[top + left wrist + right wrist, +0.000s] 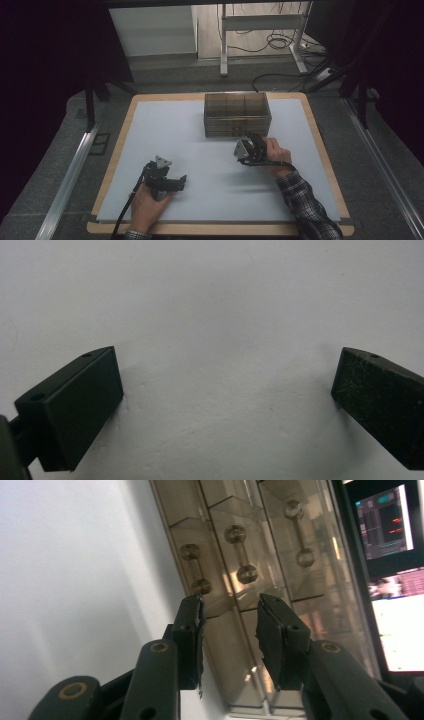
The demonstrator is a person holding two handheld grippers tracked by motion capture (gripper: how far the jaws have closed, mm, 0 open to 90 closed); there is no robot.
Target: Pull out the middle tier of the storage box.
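Your right hand-held gripper [230, 630], jaws apart, nearly touches the smoky translucent drawer box [237, 114], contents unclear; your left hand-held gripper [225, 400] gapes wide, well short of it.

Matt white sheet [200, 150] on a wood-edged table [120, 145]; glossy, smoky see-through plastic box [237, 114]; matt black tool pads [80, 405].
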